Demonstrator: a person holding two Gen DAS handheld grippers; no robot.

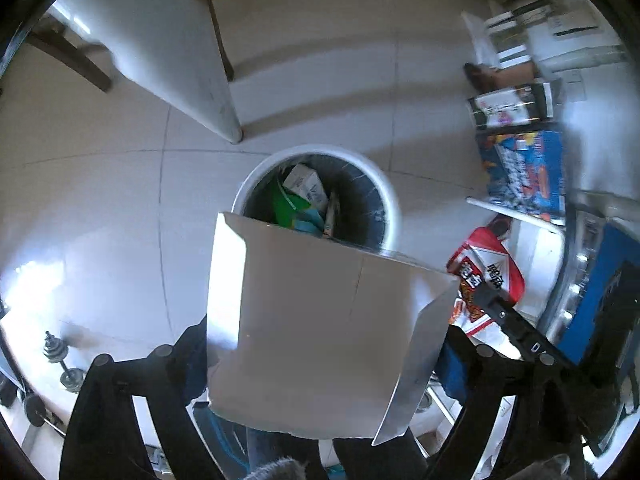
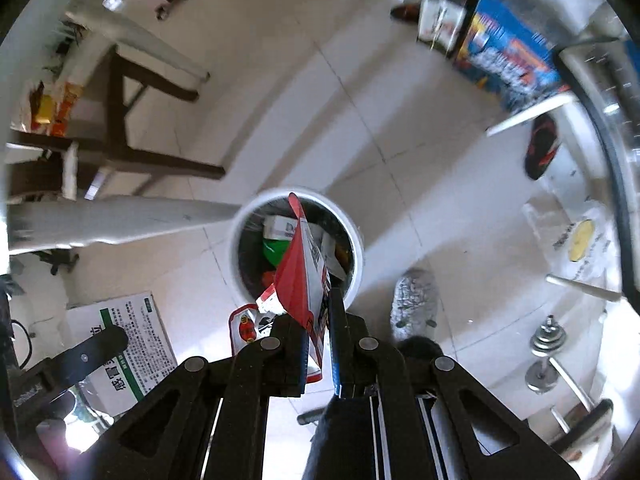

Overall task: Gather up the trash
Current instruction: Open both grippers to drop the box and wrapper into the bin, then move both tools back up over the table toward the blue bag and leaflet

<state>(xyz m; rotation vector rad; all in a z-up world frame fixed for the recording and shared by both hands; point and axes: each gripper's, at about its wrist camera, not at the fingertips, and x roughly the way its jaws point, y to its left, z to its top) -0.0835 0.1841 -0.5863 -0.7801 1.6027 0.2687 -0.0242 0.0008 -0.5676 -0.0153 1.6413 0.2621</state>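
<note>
Above the white trash bin [image 1: 316, 196], both grippers are pointing steeply down at its open mouth. Nearest the left wrist camera, the left gripper [image 1: 320, 344] is standing with its fingers wide apart, and a flattened white cardboard box [image 1: 320, 320] is sitting between them; its side flaps are lying against the two fingers, though whether the pads are actually pressing on it cannot be told. The box's far edge is overlapping the near rim of the bin. Just right of the box, the right gripper's finger is showing with a red and white snack bag [image 1: 486, 276] hanging beside the bin.

From the right wrist camera, the right gripper [image 2: 316, 320] is keeping its fingers together, clamped on that snack bag [image 2: 304, 276], whose top corner is reaching over the middle of the bin [image 2: 356, 252]. Inside the bin, a small white carton [image 2: 280, 226], a green wrapper [image 2: 274, 252] and other scraps are lying against the dark liner. Left of the bin and close to the camera, the printed face of the cardboard box [image 2: 132, 344] is showing with the left gripper's finger beside it. A grey slipper [image 2: 414, 300] is resting on the tiled floor [image 2: 400, 100] just right of the bin, and a dumbbell [image 2: 548, 356] is lying further right. Beyond the bin, a white table leg [image 1: 192, 64] and dark chair legs [image 2: 132, 136] are standing, with a blue printed box [image 1: 524, 172] far off to the right.
</note>
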